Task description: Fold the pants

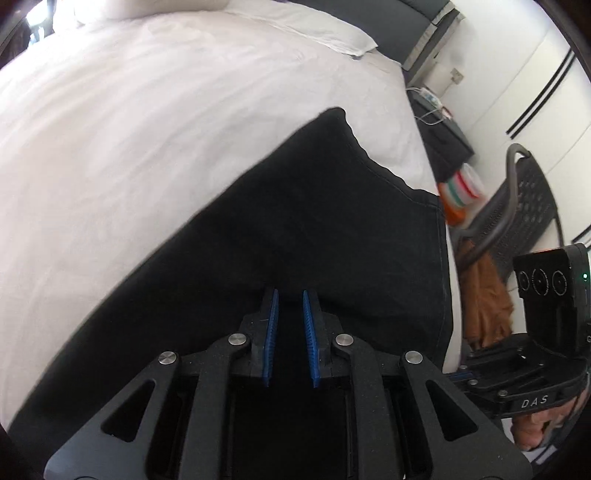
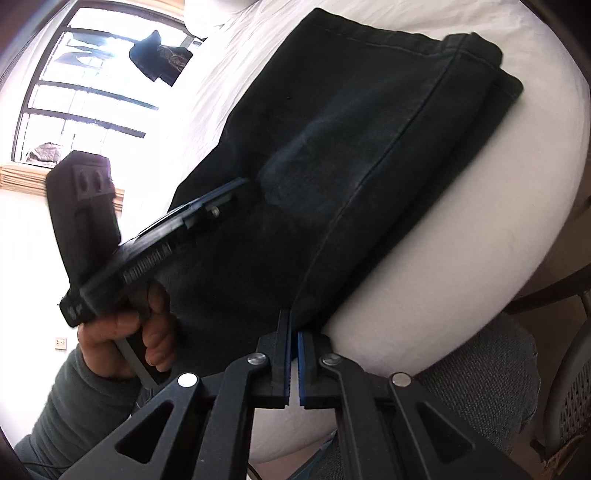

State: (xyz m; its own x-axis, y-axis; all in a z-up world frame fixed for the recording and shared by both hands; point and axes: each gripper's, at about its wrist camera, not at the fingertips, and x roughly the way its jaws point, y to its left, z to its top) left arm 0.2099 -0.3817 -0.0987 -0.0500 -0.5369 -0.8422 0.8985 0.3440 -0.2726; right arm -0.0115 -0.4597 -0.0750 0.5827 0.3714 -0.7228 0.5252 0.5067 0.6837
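Black pants lie folded on a white bed, near its right edge. My left gripper hovers low over the pants with its blue-padded fingers a little apart and nothing between them. In the right wrist view the pants show as a thick folded stack with a stitched seam along the near edge. My right gripper is nearly closed on the near corner of the pants at the mattress edge. The left gripper body and the hand holding it show at the left there.
A white pillow lies at the bed's head. A dark nightstand, a striped container and a black mesh chair with brown cloth stand right of the bed. A window is beyond the bed.
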